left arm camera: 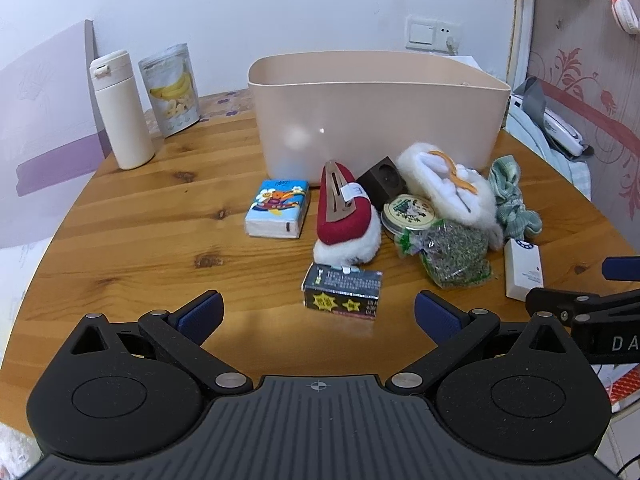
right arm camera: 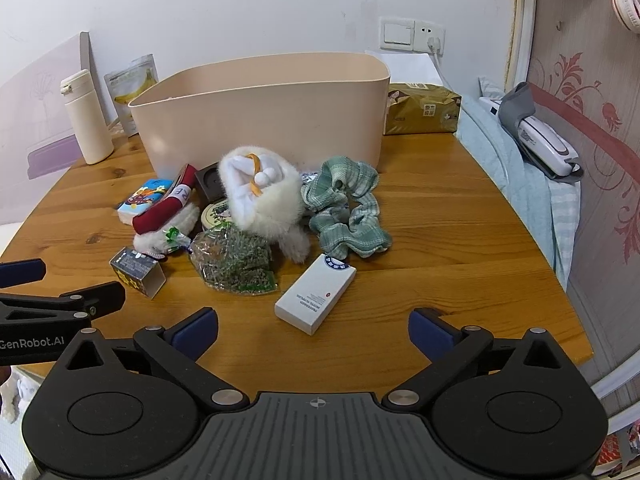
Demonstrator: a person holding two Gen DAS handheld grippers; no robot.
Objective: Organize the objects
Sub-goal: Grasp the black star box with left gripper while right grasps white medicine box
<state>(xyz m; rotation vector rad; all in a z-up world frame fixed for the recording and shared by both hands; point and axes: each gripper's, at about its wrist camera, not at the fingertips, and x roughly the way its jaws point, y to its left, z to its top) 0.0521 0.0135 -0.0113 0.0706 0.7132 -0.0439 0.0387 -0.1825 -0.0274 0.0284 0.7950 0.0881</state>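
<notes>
A beige plastic bin stands at the back of the wooden table. In front of it lie a tissue pack, a red furry slipper, a white furry slipper, a round tin, a bag of dried herbs, a green cloth, a black box with yellow stars and a white box. My left gripper is open just short of the black box. My right gripper is open just short of the white box.
A white bottle and a banana snack pouch stand at the back left. A gold tissue package lies right of the bin. A bed with a grey-and-white device borders the table's right edge.
</notes>
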